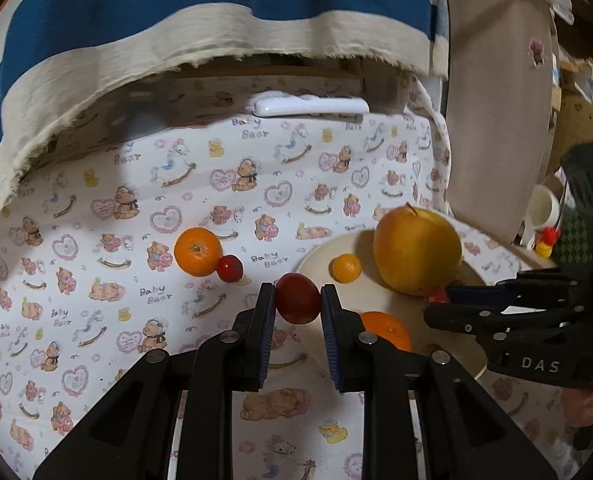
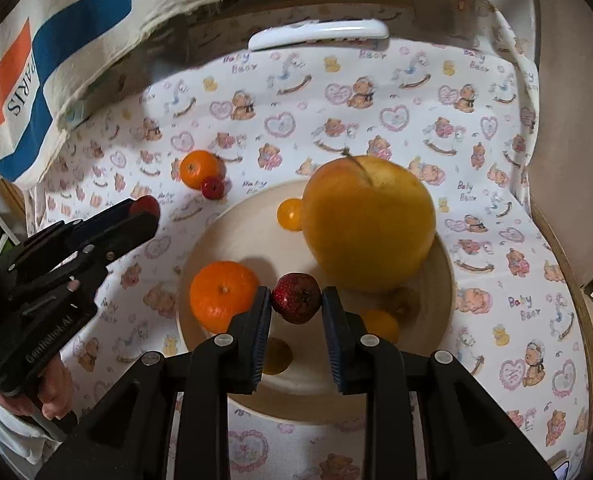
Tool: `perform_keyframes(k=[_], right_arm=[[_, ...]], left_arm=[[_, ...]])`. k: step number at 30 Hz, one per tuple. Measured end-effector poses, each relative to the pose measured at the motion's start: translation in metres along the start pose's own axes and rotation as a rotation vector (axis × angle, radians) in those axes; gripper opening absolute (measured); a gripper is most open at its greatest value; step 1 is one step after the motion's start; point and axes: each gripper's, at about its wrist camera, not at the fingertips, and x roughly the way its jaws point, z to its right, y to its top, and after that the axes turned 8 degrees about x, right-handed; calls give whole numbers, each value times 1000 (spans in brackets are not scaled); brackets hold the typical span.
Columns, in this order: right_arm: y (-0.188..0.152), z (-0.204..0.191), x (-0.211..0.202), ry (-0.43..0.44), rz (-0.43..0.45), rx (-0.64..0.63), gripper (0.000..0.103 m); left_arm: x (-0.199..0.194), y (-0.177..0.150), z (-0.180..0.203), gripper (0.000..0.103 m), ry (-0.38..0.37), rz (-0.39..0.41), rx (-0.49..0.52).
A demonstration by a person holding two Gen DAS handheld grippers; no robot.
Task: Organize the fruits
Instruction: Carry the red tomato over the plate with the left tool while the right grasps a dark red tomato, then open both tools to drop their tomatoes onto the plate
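Two grippers, each w/ jaws closed on a small red fruit. Left gripper [image 1: 297, 300] holds a smooth red fruit [image 1: 297, 298] over the bench near the plate [image 1: 320, 256] edge. Right gripper [image 2: 296, 300] holds a speckled red fruit [image 2: 296, 297] above the plate, btwn an orange [image 2: 222, 294] and a big yellow fruit [image 2: 370, 222]. Another orange [image 2: 199, 169] and red berry [image 2: 212, 188] sit touching on the bench cloth [image 2: 336, 92], off the plate.

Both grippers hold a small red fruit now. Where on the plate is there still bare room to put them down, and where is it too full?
Bare plate lies between the small yellow fruit and the orange, left of the big yellow fruit. The near rim also looks free. It is crowded under the right gripper, where small yellow fruits sit close to the big one.
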Motion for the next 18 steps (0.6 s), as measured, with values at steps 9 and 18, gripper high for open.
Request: perform_keyframes(k=[9,18], right_arm=[[-2,1,6,-15,-29,6,27],[-2,3,13,-37,-53,11,27]], left_arm=[[13,-6,4,22,-30,-42,16],[19,-8,3,22,-43,-73,6]])
